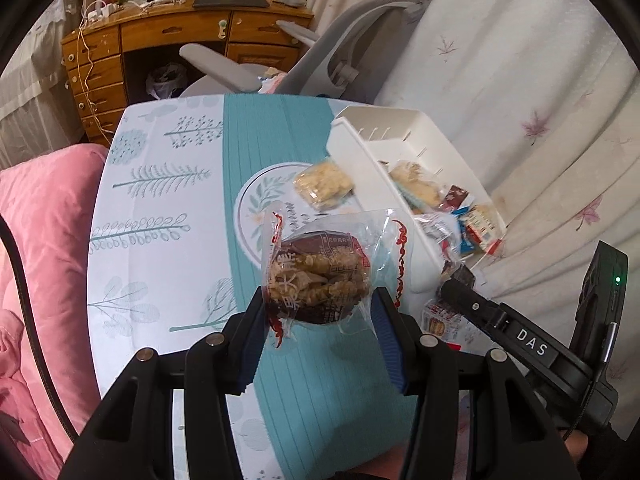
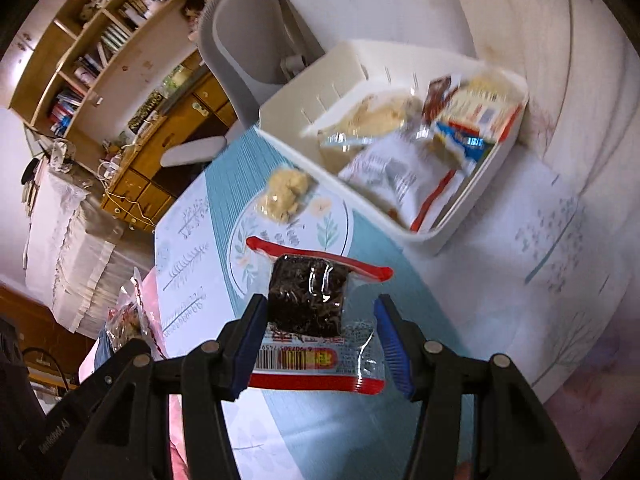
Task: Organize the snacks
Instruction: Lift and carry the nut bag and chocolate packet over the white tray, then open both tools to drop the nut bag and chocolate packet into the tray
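Note:
My left gripper (image 1: 320, 312) is shut on a clear packet of twisted fried snacks (image 1: 320, 276), held above the table. My right gripper (image 2: 320, 328) is shut on a dark seaweed-like snack packet with red edges (image 2: 308, 304), also held above the table; it shows in the left wrist view (image 1: 456, 280) near the bin's front end. A white plastic bin (image 1: 360, 152) (image 2: 288, 108) stands at the table's right side with several snack packets inside. One pale crumbly snack packet (image 1: 324, 184) (image 2: 284, 194) lies on the table beside the bin.
The table has a teal and white leaf-pattern cloth (image 1: 168, 208) (image 2: 520, 248). A grey office chair (image 1: 248, 68) stands behind it. A pink cushion (image 1: 36, 240) lies at the left. A white curtain (image 1: 520, 80) hangs at the right. A small packet (image 1: 438, 320) lies under the right gripper.

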`<state>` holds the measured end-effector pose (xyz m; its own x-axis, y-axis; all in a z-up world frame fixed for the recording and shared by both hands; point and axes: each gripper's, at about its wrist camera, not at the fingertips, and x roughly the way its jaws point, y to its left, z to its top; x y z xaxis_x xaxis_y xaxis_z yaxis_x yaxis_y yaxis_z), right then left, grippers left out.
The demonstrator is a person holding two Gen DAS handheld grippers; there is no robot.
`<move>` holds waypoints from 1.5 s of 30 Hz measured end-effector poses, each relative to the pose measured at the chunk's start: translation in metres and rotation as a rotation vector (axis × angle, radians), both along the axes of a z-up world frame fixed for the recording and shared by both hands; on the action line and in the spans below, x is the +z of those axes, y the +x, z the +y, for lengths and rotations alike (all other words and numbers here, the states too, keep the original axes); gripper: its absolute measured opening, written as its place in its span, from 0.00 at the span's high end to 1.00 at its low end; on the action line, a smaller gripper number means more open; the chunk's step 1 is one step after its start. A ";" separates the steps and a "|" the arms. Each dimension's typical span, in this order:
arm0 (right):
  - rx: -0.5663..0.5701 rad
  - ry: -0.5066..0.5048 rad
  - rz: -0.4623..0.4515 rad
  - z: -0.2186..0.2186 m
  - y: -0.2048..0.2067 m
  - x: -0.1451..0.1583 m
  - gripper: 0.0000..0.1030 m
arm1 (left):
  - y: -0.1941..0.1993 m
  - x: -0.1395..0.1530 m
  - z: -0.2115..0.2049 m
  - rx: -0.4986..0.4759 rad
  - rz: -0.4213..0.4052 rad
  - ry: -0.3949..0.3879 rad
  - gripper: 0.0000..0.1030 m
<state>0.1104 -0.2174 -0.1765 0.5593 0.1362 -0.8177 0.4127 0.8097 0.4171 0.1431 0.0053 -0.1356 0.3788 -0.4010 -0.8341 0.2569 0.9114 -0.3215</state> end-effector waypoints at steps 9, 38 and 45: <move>0.058 -0.031 -0.042 -0.043 0.007 0.021 0.46 | -0.001 0.023 -0.045 0.031 -0.033 0.011 0.52; 0.321 -0.218 -0.128 -0.172 0.068 0.050 0.45 | 0.070 0.014 -0.201 0.129 0.075 0.005 0.51; 0.360 -0.183 -0.104 -0.189 0.071 0.040 0.45 | 0.083 0.012 -0.220 0.126 0.059 0.002 0.52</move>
